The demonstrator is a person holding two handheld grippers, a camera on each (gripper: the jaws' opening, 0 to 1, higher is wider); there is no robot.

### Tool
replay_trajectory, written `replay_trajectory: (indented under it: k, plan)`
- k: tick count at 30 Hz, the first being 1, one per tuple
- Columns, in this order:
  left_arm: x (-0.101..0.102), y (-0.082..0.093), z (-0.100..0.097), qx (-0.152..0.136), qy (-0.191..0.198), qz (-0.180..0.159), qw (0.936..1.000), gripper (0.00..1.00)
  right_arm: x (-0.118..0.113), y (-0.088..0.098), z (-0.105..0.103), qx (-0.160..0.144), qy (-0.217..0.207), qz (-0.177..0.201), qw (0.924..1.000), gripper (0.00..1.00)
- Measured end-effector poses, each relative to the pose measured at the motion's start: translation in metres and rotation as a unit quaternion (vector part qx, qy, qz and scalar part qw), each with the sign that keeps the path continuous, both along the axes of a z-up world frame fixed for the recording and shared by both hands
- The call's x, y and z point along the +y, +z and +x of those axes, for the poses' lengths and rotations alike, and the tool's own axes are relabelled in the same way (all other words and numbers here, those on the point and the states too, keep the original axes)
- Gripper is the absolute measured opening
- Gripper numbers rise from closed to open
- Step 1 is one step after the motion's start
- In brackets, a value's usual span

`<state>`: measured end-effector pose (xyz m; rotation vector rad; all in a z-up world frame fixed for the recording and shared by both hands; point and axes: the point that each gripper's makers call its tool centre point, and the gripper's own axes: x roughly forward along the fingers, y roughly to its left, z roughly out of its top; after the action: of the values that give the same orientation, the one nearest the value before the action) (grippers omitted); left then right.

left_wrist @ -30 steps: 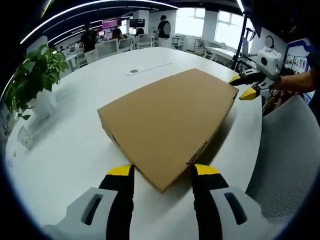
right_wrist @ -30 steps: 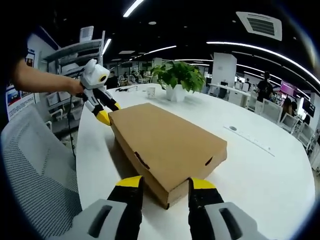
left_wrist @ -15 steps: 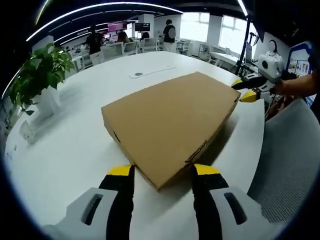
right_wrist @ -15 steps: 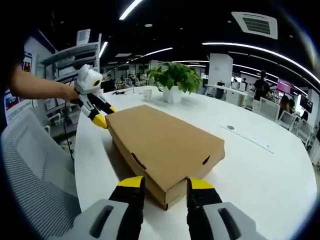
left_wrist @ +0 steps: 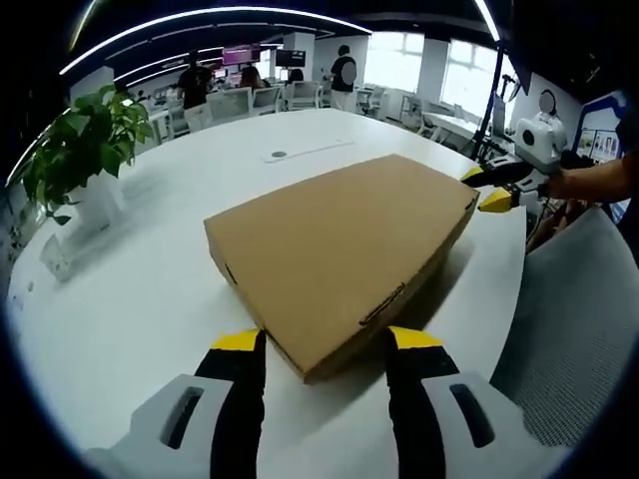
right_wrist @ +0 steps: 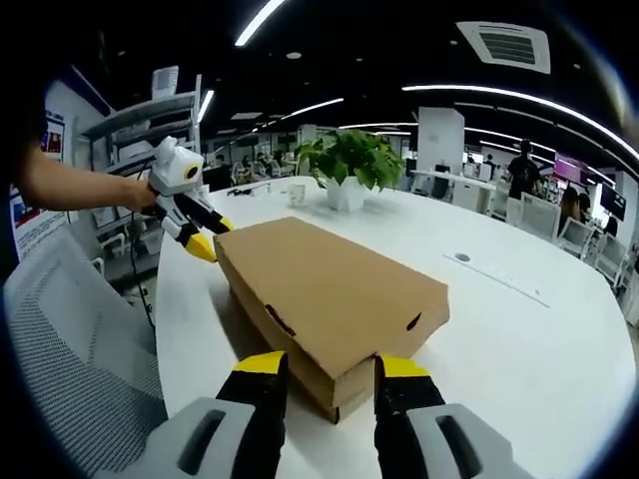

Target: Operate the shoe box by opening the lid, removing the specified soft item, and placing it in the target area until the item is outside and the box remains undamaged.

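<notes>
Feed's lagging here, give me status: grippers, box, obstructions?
Left gripper and right gripper open, each straddling a box corner. Shoe box lid shut. No obstruction on the table.

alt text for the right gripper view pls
A closed cardboard box lies on a white table, one corner between the right gripper's open jaws. The left gripper meets the far corner, a potted plant behind.

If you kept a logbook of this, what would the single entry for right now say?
stage: lid not yet opened | shoe box: closed, on white table | left gripper: open, astride near corner | right gripper: open, astride opposite corner
</notes>
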<state>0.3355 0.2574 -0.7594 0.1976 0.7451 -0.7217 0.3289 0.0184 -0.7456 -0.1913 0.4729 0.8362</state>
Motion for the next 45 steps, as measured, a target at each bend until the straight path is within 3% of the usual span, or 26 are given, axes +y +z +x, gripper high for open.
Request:
replay_trajectory:
  k: [9, 15, 33, 40, 45]
  plan:
    - [-0.001, 0.016, 0.0, -0.013, 0.01, -0.018, 0.9997, 0.5, 0.001, 0.02, -0.001, -0.017, 0.009, 0.004, 0.9998, 0.35]
    - [0.0, 0.035, 0.004, -0.031, 0.028, -0.057, 0.9975, 0.49, 0.002, 0.036, 0.003, -0.032, 0.012, 0.008, 0.9994, 0.36]
    - [-0.001, 0.077, 0.03, -0.084, 0.021, -0.057, 0.9946, 0.5, 0.003, 0.075, 0.029, -0.078, 0.006, 0.018, 0.9968, 0.39]
    - [0.004, 0.086, 0.043, -0.1, 0.026, -0.046, 0.9935, 0.41, 0.001, 0.085, 0.043, -0.089, -0.005, 0.023, 0.9958, 0.36]
    - [0.011, 0.093, 0.056, -0.115, 0.039, -0.04, 0.9918, 0.29, 0.001, 0.09, 0.051, -0.099, -0.013, 0.024, 0.9947, 0.36]
